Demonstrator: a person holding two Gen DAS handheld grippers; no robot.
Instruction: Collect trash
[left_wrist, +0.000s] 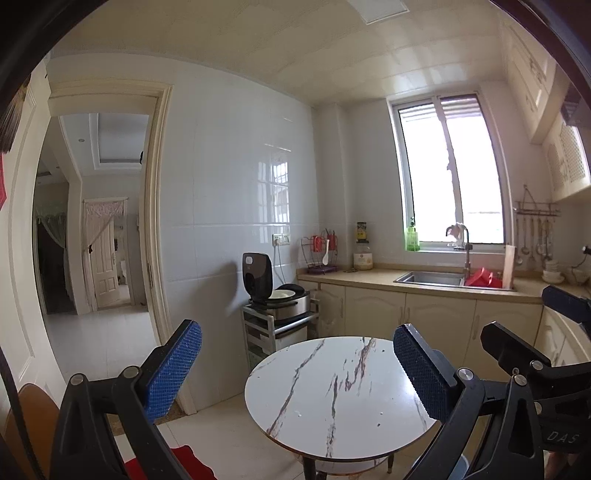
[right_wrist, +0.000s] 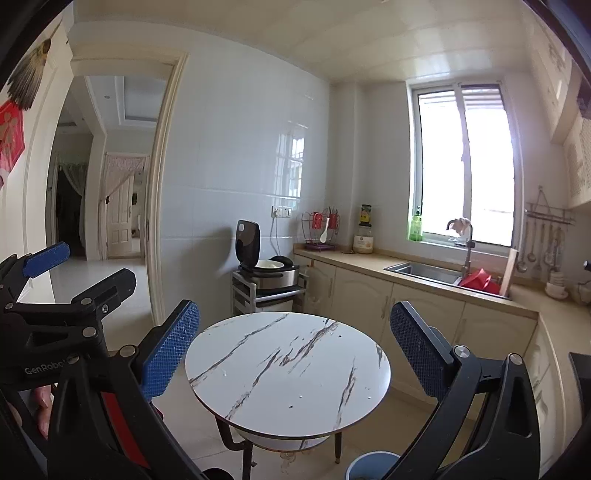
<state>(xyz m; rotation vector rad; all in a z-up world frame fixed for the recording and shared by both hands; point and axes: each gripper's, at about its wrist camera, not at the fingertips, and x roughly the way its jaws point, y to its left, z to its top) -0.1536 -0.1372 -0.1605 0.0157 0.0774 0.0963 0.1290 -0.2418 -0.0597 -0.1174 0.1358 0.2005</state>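
Jaws: I hold both grippers, left (left_wrist: 295, 373) and right (right_wrist: 295, 347), wide open, empty.
Worktop (right_wrist: 288, 369): only crumbs; I'd sweep toward the bin (right_wrist: 369, 465) below it.

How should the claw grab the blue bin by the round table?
Probably by the rim, from above. Only the open top of the blue bin shows, on the floor beside the table, so its round upper edge is the one part free to pinch: one finger inside, one outside. The right claw, open and empty, hangs nearest. The bin's sides are out of sight.
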